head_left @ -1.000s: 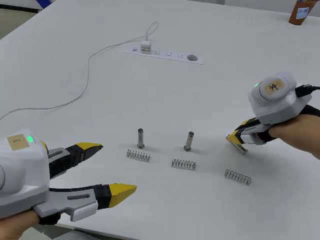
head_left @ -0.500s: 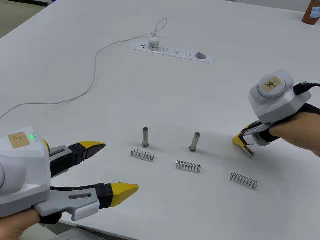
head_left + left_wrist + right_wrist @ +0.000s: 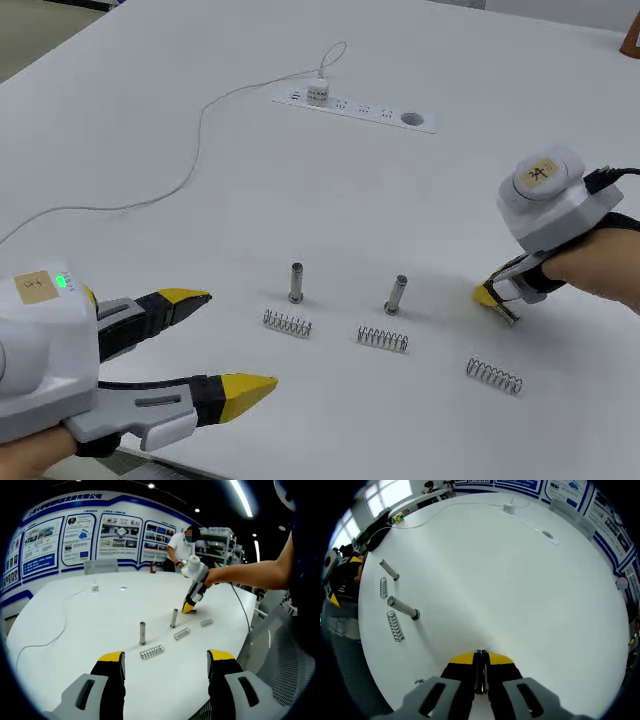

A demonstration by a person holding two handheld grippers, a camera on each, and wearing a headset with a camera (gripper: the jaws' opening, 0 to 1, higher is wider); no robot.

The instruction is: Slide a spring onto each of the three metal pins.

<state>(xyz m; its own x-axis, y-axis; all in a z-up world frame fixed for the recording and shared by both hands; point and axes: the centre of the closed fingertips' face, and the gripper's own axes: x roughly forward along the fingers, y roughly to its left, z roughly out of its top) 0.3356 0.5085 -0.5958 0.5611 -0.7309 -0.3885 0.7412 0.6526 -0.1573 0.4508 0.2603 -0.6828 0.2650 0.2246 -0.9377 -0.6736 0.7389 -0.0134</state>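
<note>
Two metal pins stand upright on the white table. In front of them lie three springs. My right gripper is shut on a third pin, tilted down with the pin's tip at the table, right of the standing pins. The left gripper hovers open and holds nothing at the near left, aimed at the left pin and its spring. The right gripper also appears in the left gripper view, beyond the second pin.
A white power strip with a plug and a long cable lies at the back of the table. The table's near edge runs just below the left gripper. A person stands beyond the table.
The head camera has shifted a little. The right gripper has tipped slightly steeper with the pin still in it. The left gripper stays open in place.
</note>
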